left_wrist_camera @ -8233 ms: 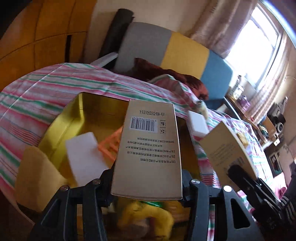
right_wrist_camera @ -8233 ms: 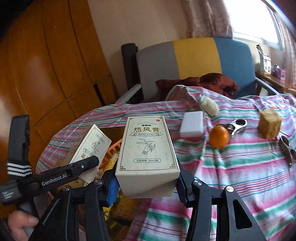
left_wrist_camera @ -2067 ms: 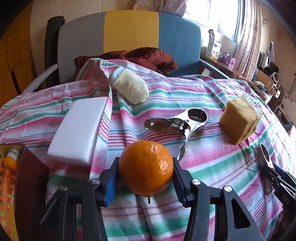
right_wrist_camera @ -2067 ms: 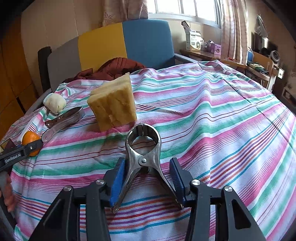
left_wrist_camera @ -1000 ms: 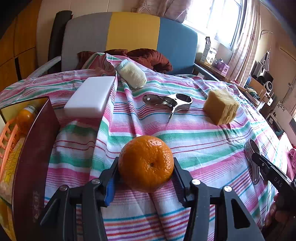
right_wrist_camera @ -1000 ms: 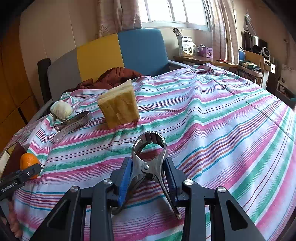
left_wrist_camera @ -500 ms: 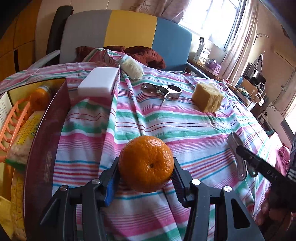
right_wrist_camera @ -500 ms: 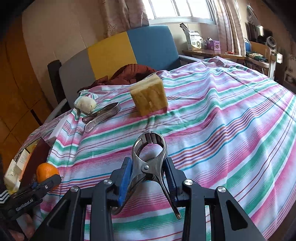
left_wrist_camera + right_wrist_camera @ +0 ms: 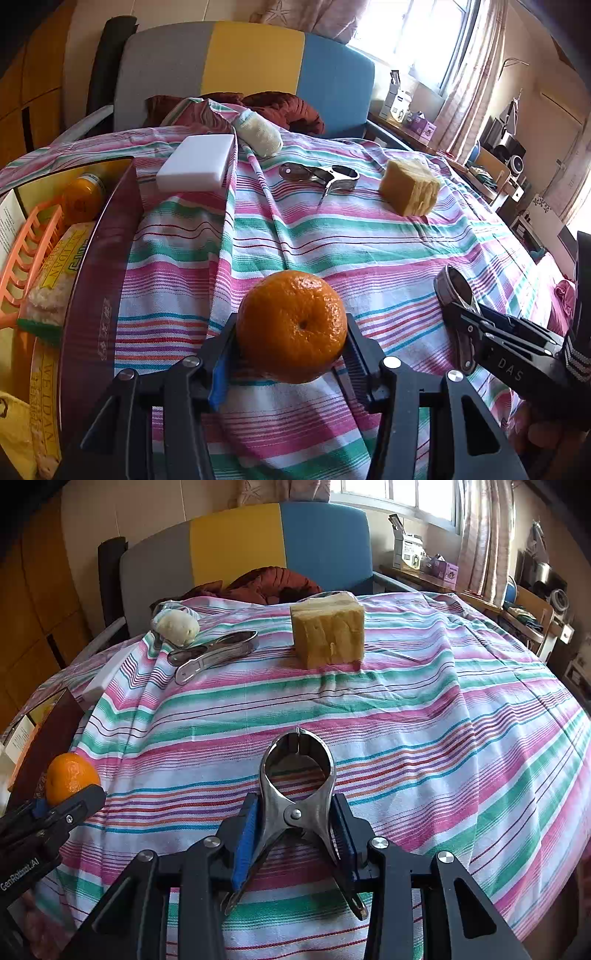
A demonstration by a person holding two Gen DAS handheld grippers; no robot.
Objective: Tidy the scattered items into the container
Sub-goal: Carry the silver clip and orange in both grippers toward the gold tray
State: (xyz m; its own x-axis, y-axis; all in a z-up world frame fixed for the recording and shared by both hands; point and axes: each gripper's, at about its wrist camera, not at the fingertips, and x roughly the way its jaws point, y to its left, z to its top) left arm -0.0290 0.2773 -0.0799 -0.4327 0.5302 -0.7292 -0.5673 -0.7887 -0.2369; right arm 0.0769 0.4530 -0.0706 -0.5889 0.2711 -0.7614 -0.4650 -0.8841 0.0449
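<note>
Striped tablecloth (image 9: 332, 236) beneath left tool (image 9: 291, 350) clenching orange (image 9: 291, 325), right tool (image 9: 295, 834) loosening around metal clamp (image 9: 297, 794).

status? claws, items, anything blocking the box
Left claw shut on orange. Right claw on metal clamp, jaws opening slightly. Box left of orange, path clear.

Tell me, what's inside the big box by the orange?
Inside the box you can see an orange bottle, an orange plastic rack and a yellow packet. The box's dark wall hides whatever lies deeper.
</note>
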